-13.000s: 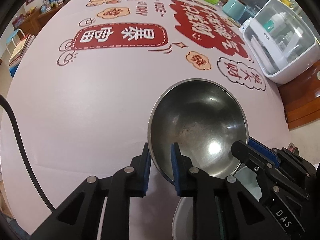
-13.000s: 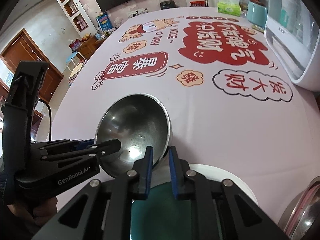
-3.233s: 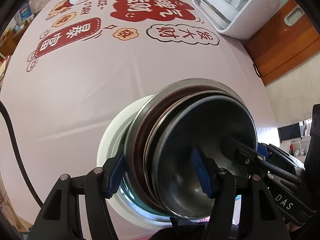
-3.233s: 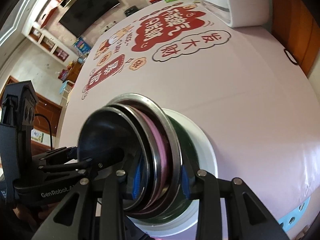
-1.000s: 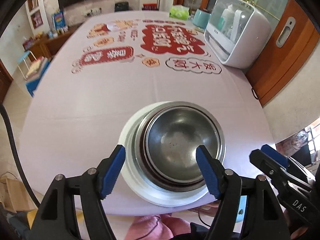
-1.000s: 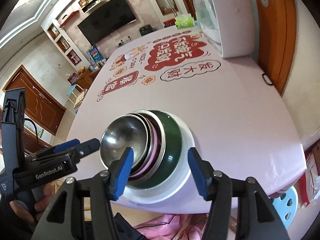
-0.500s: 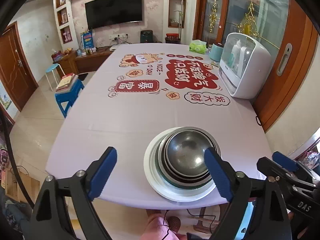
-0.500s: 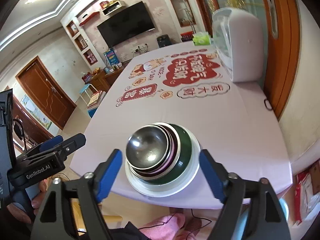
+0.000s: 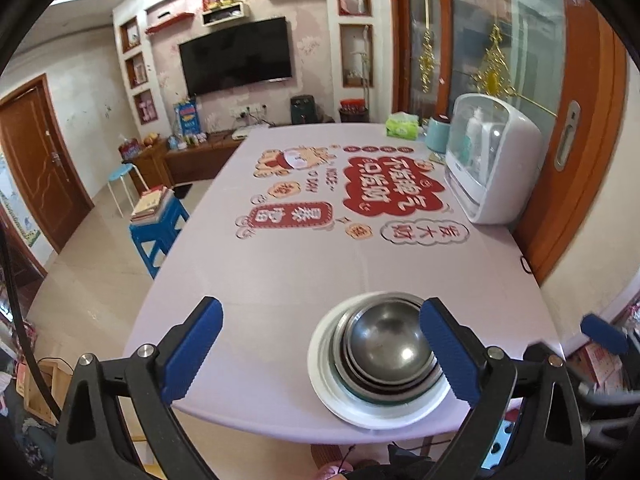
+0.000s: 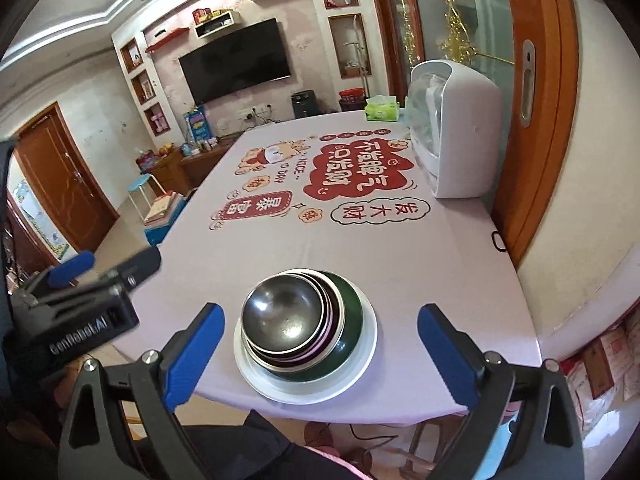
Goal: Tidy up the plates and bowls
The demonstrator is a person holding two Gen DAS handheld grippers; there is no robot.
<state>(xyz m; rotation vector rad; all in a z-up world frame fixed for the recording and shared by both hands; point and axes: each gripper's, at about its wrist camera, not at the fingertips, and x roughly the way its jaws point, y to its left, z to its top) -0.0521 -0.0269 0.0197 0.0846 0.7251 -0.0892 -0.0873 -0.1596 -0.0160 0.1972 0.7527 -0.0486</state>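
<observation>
Left tool and right tool: jaws wide, just been opening, nothing gripped, both clear above the table. Stack lies ahead of and below both, nearer the left tool's right finger; roughly centred for the right tool. White plate at bottom, green bowl, then nested steel bowls. Round, so no long axis. Count of nested rims unclear; plate's near rim partly behind left tool's finger.
</observation>
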